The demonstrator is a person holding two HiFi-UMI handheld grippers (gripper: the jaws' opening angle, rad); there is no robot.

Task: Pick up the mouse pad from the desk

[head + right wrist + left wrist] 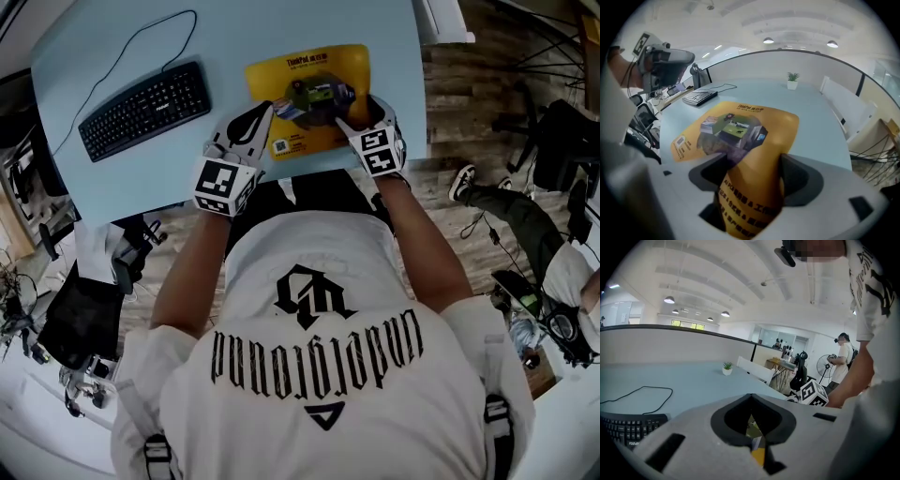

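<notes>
Grasp step's done: right gripper is clamped on the mouse pad, with its edge bunched between the jaws. Left gripper has its tips together (pad peeking through the slit). Next it probably needs a clean lift.

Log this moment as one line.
right gripper: shut on mouse pad, near edge bunched | left gripper: shut on its left edge | desk: keyboard left of pad

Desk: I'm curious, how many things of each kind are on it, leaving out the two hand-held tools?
Keyboard: 1
Mouse pad: 1
Potted plant: 1
Total: 3
</notes>
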